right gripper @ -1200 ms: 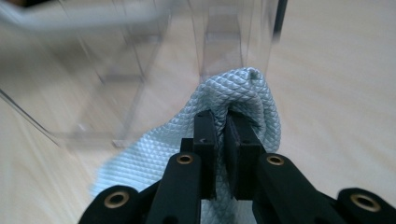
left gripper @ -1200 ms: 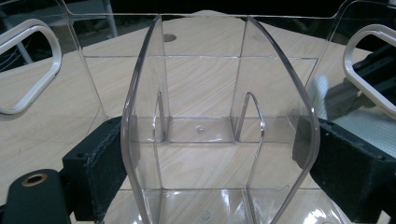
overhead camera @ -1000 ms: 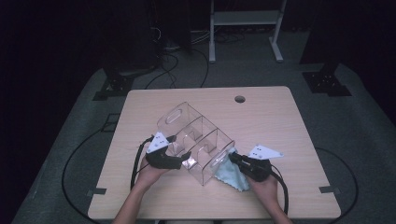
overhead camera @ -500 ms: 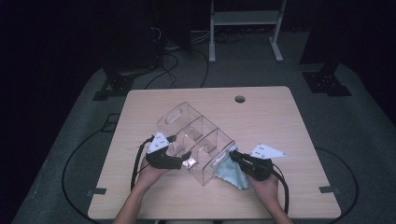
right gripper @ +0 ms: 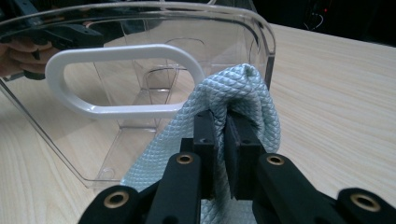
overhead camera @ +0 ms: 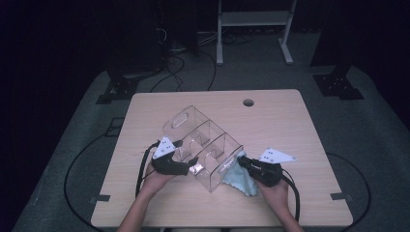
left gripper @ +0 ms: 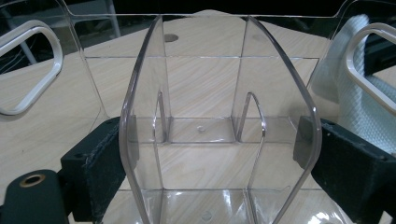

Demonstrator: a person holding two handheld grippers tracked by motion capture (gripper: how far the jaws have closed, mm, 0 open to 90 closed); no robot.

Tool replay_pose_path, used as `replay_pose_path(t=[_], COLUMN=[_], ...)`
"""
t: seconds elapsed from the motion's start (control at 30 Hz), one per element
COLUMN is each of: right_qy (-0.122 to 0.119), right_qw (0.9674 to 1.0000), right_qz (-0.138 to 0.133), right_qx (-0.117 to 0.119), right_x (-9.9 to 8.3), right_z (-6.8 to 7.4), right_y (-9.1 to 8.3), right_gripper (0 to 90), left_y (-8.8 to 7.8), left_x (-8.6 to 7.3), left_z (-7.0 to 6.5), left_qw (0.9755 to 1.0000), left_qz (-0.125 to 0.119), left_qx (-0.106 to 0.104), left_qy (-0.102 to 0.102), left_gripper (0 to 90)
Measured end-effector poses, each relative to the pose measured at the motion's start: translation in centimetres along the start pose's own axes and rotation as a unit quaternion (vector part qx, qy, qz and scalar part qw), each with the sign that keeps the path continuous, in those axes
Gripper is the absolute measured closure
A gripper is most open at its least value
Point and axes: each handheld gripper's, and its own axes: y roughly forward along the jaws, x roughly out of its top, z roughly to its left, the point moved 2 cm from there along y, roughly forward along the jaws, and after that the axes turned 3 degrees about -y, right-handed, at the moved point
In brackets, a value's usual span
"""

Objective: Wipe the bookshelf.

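- A clear plastic organiser (overhead camera: 203, 145), hard and glossy with thin dividers making compartments, is sitting near the middle of the high view on a pale wood-grain table (overhead camera: 290, 121).
- Its end walls are rounded at the corners, each with an oval handle cut-out; in the right gripper view the cut-out's edge is showing as a white oblong ring.
- The left gripper (overhead camera: 193, 163) is standing wide, its black padded jaws pressing on both outer sides of the organiser's near wall; in the left gripper view the curved clear wall (left gripper: 219, 116) is sitting between the pads.
- The right gripper (overhead camera: 241, 161), lower right of centre in the high view, is pinching a cloth (overhead camera: 239, 175) tight between its jaws.
- The cloth (right gripper: 238, 93) is pale blue-green, soft, with a quilted diamond weave; it is bunching up over the jaws and touching the organiser's end wall.
- A round hole (overhead camera: 248, 102) is showing in the tabletop, upper middle.
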Motion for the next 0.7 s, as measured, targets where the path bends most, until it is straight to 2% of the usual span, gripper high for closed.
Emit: replay_pose_path(t=[0.13,0.23,0.3,0.37,0.47,0.53,0.7], right_qy=[-0.009,-0.011,-0.006,0.001,-0.011,-0.016,0.003], right_qw=[0.9996,0.9996,1.0,1.0,0.9995,0.9995,0.9999], right_qz=[-0.028,-0.026,-0.003,-0.009,-0.029,-0.025,-0.01], right_qx=[0.0,-0.001,-0.006,-0.004,-0.005,-0.006,-0.005], right_x=[1.3,1.1,0.5,0.5,1.5,1.8,1.1], right_z=[0.5,0.4,-0.1,-0.2,0.1,0.2,-0.7], right_y=[-0.8,-0.6,-0.2,-0.4,-0.9,-0.9,-0.6], right_gripper=[83.0,83.0,83.1,83.1,83.2,83.1,83.1], left_y=[0.0,0.0,0.0,0.0,0.0,0.0,0.0], left_x=[0.0,0.0,0.0,0.0,0.0,0.0,0.1], left_z=[0.0,0.0,0.0,0.0,0.1,0.0,0.0], left_qw=[1.0,1.0,1.0,1.0,1.0,1.0,1.0], left_qz=[0.0,0.001,0.001,0.002,0.002,0.002,0.002], left_qx=[-0.001,-0.001,0.0,-0.001,-0.001,-0.001,0.0], left_qy=[0.0,0.001,0.002,0.001,0.0,0.001,0.002], left_gripper=[10.0,10.0,10.0,10.0,10.0,10.0,10.0])
